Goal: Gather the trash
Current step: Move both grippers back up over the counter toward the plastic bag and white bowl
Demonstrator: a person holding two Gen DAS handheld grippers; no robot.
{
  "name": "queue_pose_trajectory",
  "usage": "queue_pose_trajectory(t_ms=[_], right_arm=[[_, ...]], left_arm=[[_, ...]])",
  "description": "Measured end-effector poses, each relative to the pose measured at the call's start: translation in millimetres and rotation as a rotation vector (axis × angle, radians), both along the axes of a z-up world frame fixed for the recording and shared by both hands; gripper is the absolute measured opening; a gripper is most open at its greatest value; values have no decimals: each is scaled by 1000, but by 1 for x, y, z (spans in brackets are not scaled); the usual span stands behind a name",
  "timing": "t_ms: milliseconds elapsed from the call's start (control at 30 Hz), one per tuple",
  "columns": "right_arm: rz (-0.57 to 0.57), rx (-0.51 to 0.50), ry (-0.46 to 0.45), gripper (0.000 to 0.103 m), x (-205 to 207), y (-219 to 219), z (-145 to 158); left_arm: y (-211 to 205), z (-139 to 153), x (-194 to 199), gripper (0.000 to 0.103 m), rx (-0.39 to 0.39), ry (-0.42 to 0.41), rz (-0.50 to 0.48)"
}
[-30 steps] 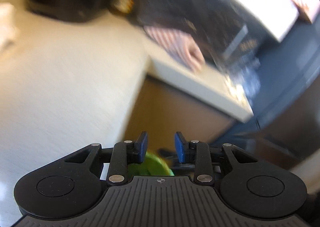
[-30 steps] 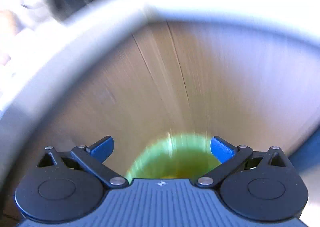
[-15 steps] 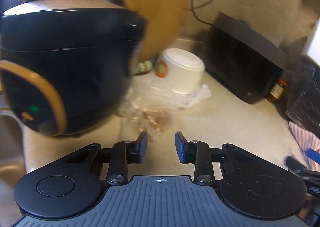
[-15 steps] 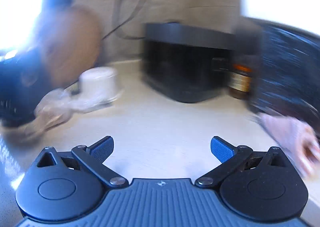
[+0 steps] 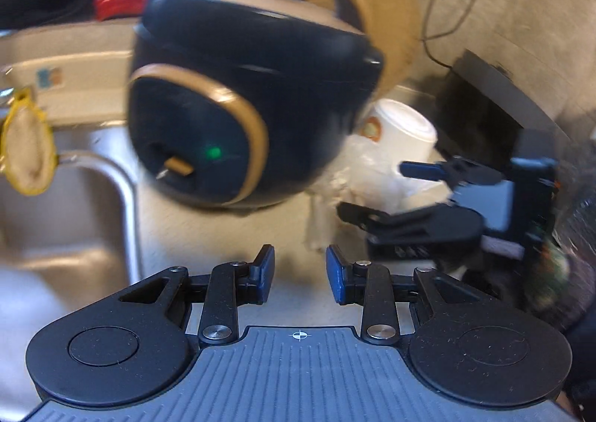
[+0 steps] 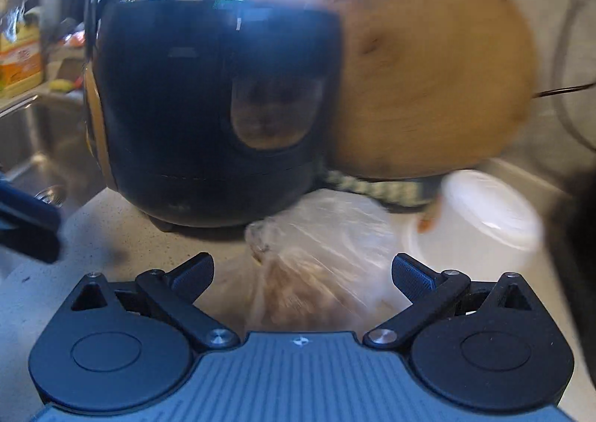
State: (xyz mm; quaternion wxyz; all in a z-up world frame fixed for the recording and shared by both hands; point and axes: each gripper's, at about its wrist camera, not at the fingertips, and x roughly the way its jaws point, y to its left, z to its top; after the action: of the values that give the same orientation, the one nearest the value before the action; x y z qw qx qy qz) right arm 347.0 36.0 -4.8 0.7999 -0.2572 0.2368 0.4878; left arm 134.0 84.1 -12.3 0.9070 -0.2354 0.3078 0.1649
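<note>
A crumpled clear plastic bag (image 6: 316, 247) with brownish crumbs lies on the pale counter, in front of a black rice cooker (image 6: 208, 105). A white cup (image 6: 480, 221) lies tipped just right of the bag. My right gripper (image 6: 303, 269) is wide open, and the bag sits ahead of and between its spread fingers without the pads touching it. In the left wrist view the right gripper (image 5: 376, 191) reaches in from the right toward the bag (image 5: 346, 176) and cup (image 5: 402, 135). My left gripper (image 5: 300, 273) hovers open over bare counter, nothing between its pads.
A steel sink (image 5: 56, 217) drops away left of the rice cooker (image 5: 242, 105). A round wooden board (image 6: 428, 68) leans on the wall behind. A black appliance (image 5: 491, 98) stands at the right, with cables on the wall above it. One left gripper finger (image 6: 26, 228) shows at the left edge.
Both views swung from a cabinet and a green bin up to the counter. The right gripper closed in on the plastic bag and now shows in the left view. The left view shifted toward the sink.
</note>
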Motion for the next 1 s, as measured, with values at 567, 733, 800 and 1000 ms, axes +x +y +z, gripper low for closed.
queue_pose_trajectory(t_ms=[567,733,800,1000], right_arm=[[102,68,459,97,-25,-26,-12],[48,130,391,97,-42,-58,0],[-64,167,292,100,-46,-79,7],[-477,190,233,103,-11,-146,8]], left_arm=[[12,-7,5,34,-56,-8,33],[1,-8,25,34,-51,24,11],[-3,-8,37,34,-61,33,2],[-27,-9,84,35,-12,39,-15]])
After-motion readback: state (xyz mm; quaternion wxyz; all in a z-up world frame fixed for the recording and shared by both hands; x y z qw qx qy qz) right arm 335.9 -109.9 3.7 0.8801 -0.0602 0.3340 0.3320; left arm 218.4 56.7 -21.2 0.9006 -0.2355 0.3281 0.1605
